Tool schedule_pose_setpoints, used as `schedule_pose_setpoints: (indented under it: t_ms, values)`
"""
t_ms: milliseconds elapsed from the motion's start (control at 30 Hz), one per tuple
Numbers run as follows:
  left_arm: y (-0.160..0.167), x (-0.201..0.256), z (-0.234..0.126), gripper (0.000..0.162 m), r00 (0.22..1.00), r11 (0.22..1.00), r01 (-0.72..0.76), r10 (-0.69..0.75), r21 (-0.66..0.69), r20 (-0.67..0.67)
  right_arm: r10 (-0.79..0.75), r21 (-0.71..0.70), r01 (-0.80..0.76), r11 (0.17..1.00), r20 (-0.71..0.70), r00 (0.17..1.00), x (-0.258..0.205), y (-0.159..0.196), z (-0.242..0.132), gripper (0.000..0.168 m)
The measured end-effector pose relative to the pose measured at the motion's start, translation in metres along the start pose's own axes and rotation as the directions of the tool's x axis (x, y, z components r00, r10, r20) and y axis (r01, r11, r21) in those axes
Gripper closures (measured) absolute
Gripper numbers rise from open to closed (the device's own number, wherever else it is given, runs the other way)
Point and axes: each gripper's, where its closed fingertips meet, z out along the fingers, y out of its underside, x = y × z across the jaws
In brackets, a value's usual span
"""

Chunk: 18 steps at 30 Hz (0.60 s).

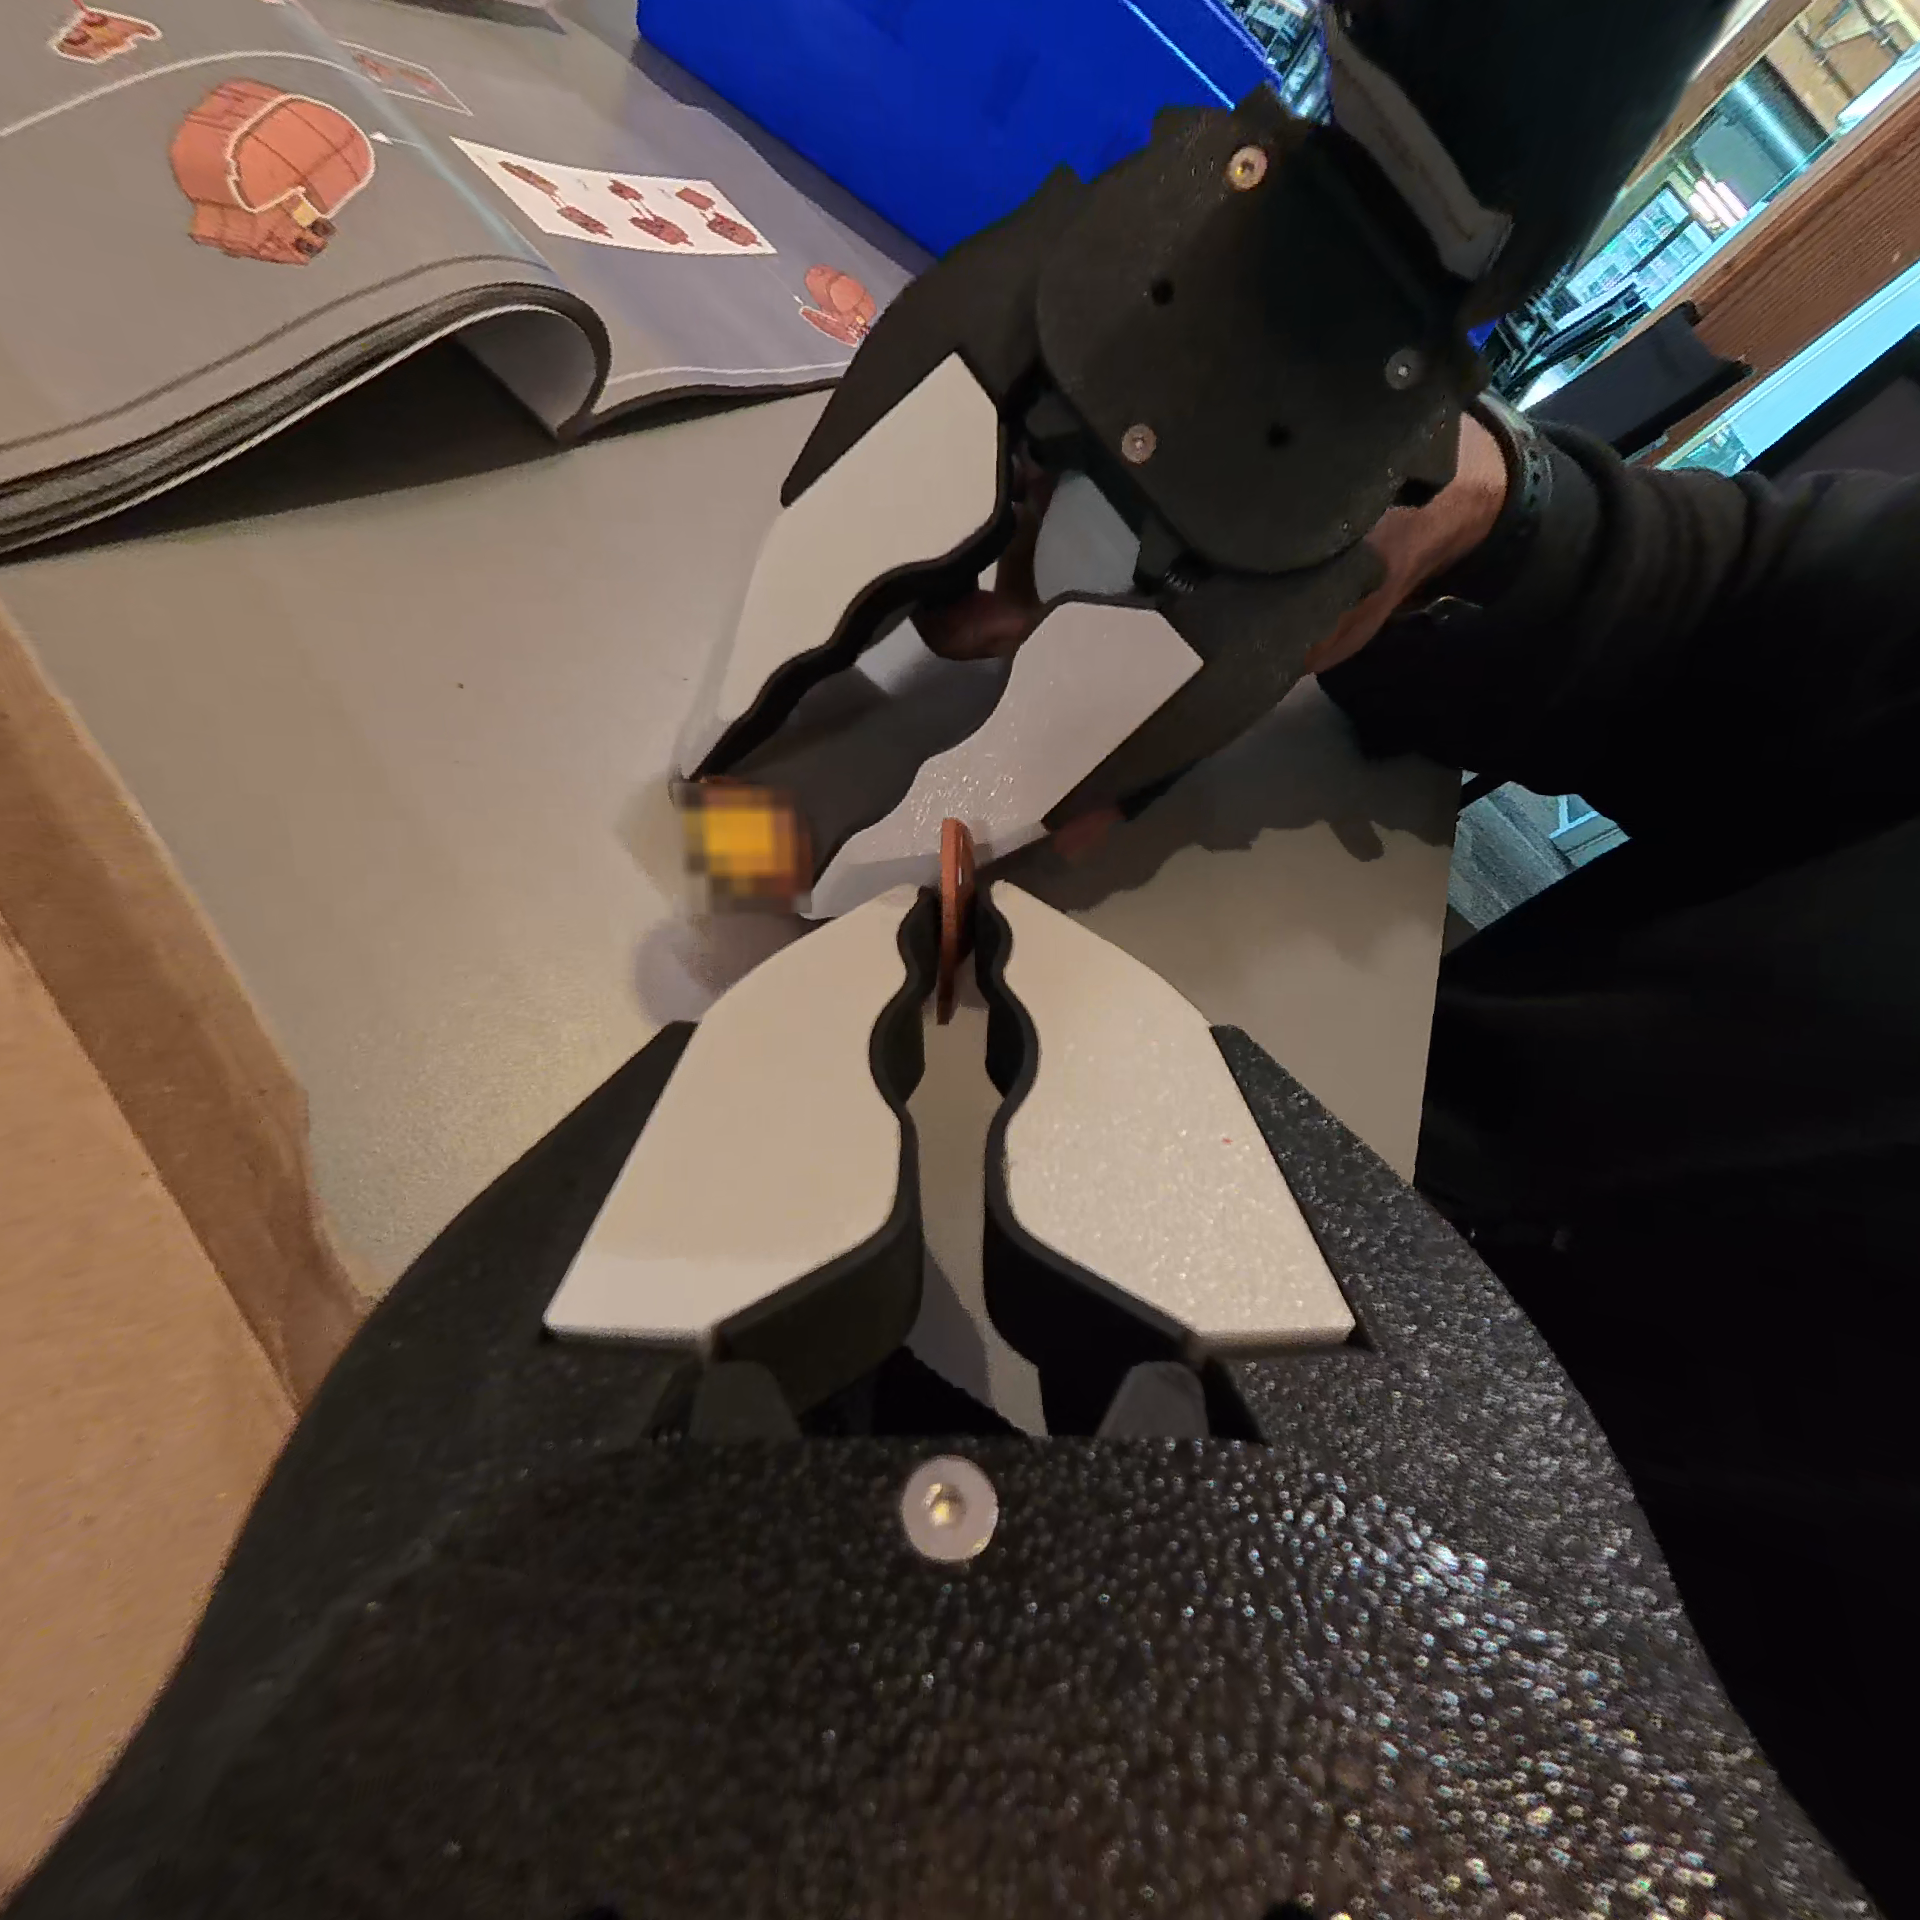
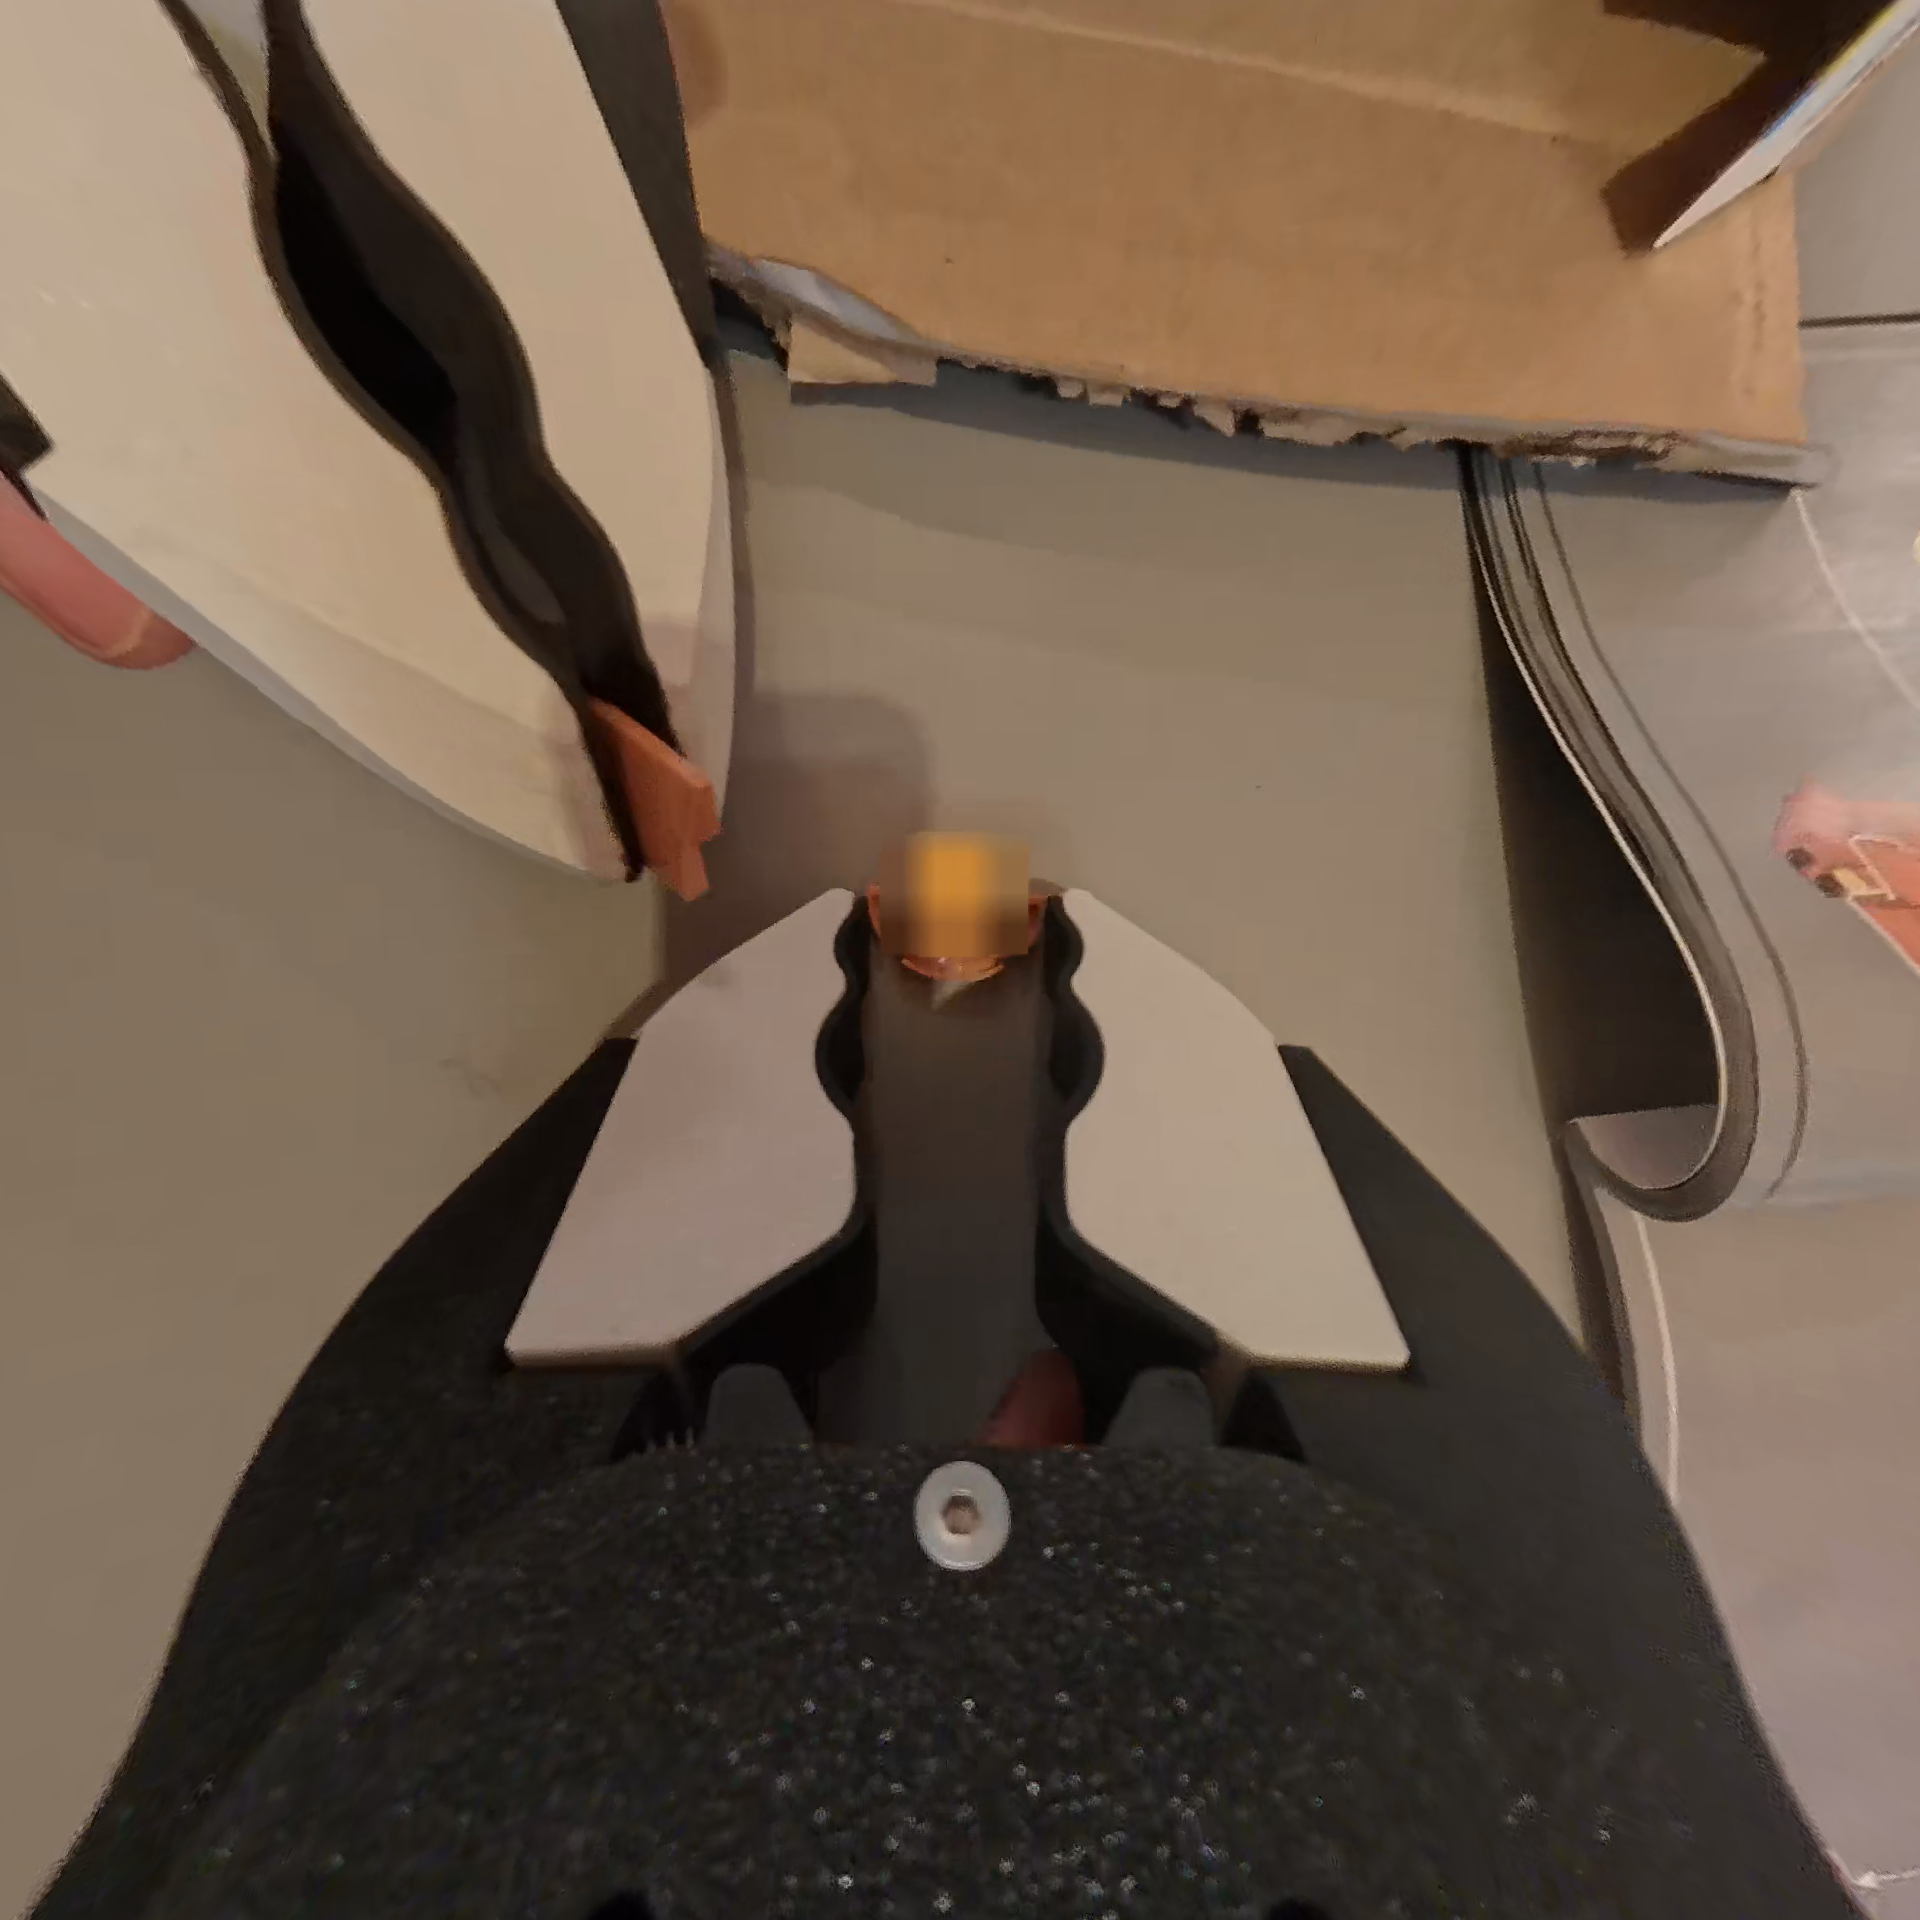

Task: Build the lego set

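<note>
My left gripper (image 1: pixel 951 914) is pinched tight on a thin brown plate (image 1: pixel 951 935), held edge-on above the grey table (image 1: pixel 416 727). My right gripper (image 2: pixel 951 914) clamps a small yellow-and-brown piece (image 2: pixel 961 904) at its tips. Next: bring the two together slowly, square the plate to the piece first, then press straight, no twisting.

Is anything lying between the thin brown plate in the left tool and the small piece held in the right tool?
Nothing visible. The left tool pinches the thin brown plate on edge, and the right tool grips the small piece, partly mosaicked. Only bare grey table shows in the gap between them.
</note>
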Motion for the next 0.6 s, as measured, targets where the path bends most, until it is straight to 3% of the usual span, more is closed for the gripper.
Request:
schedule_pose_setpoints:
  t_ms: [100, 200, 367, 467, 600]
  values:
    - [-0.001, -0.001, -0.001, 0.156, 1.0, 1.0, 0.008, -0.008, 0.01, -0.002, -0.052, -0.005, 0.052, 0.999, -0.04, 0.998, 0.003, -0.001, -0.001, 0.136]
    - [-0.003, -0.002, -0.002, 0.156, 1.0, 1.0, 0.011, -0.011, 0.023, 0.006, -0.157, 0.037, 0.167, 0.985, -0.193, 0.968, 0.015, -0.006, -0.011, 0.136]
    - [-0.001, -0.002, -0.001, 0.156, 1.0, 1.0, -0.002, 0.002, 0.012, 0.021, -0.339, 0.036, 0.412, 0.911, -0.504, 0.795, 0.021, 0.012, -0.052, 0.136]
    - [0.001, -0.001, 0.001, 0.156, 1.0, 1.0, -0.016, 0.016, -0.008, 0.025, -0.41, 0.063, 0.488, 0.871, -0.455, 0.79, -0.011, 0.035, -0.069, 0.131]
    - [0.005, 0.001, 0.005, 0.156, 0.998, 0.998, -0.05, 0.052, -0.048, 0.033, -0.245, 0.191, 0.303, 0.934, -0.277, 0.929, -0.035, 0.047, -0.088, 0.121]
